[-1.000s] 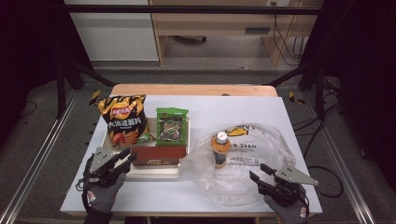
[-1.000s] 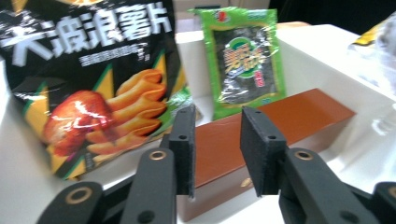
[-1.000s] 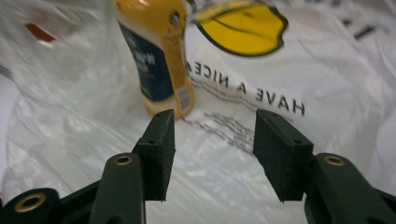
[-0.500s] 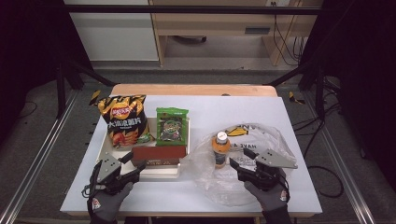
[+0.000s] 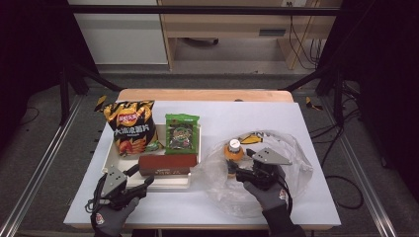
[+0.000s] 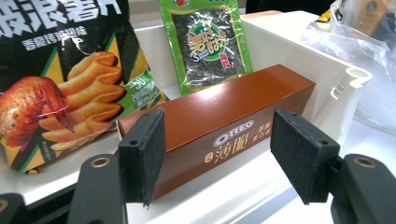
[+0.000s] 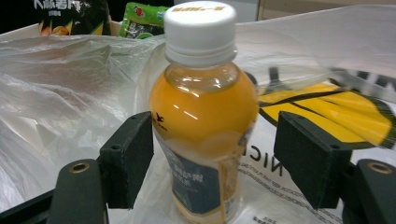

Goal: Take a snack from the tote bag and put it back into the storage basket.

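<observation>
On the clear plastic bag (image 5: 276,192), right gripper (image 7: 212,163) jaws, just widening, gape unclamped around orange juice bottle (image 7: 205,135); nudge could topple it. Left gripper (image 6: 229,154) has opened too, empty.

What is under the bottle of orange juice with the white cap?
The orange juice bottle with a white cap stands on a crinkly clear plastic bag with a yellow and black logo. The bottle's base covers what lies directly beneath.

Lab: black frame rig (image 5: 341,84), floor cables (image 5: 301,44).
</observation>
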`<state>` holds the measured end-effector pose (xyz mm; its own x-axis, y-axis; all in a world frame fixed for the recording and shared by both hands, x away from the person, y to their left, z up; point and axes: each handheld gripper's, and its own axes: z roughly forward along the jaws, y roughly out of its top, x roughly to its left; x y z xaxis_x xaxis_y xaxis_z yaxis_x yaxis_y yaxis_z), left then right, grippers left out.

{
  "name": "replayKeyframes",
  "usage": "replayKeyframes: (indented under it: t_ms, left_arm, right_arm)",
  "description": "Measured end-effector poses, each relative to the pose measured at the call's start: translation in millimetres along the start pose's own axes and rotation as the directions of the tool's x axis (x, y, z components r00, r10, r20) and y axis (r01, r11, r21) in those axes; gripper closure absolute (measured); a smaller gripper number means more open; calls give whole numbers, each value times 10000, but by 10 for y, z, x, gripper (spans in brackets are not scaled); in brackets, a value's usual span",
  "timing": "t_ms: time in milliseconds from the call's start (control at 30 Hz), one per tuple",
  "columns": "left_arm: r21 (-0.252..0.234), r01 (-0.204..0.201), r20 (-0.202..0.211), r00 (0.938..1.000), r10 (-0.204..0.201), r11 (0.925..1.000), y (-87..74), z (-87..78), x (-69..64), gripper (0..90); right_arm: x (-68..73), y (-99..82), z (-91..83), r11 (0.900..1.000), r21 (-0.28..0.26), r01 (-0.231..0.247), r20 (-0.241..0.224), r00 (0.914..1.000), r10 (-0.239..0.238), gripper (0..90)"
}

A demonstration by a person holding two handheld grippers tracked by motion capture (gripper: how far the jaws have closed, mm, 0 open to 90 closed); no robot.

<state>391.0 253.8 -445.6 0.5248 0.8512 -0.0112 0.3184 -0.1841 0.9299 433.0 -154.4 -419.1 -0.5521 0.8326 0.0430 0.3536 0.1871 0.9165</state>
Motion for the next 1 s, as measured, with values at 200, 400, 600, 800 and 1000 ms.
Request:
replayKeyframes:
  t_ms: [200, 400, 600, 800, 1000]
  left_arm:
    - [-18, 20, -13, 10000, -20, 10000, -15, -40, 23, 348]
    - [-5, 61, -17, 10000, -61, 10000, -26, -62, 47, 346]
    - [58, 70, -73, 9999, -69, 10000, -37, -43, 54, 344]
    - [45, 96, -111, 9999, -96, 9999, -31, -39, 72, 342]
    - [19, 142, -143, 9998, -142, 9999, -29, -35, 81, 340]
  right_arm:
    - [30, 1, 138, 9998, 203, 0, -80, 10000, 2, 289]
    - [22, -10, 222, 9998, 195, -55, -140, 9999, 58, 297]
    - [16, -11, 205, 9996, 267, -27, -173, 9998, 32, 307]
    - [-28, -1, 116, 9991, 429, -73, -264, 9996, 85, 310]
    - [-113, 72, -65, 9997, -43, -230, -259, 9994, 229, 312]
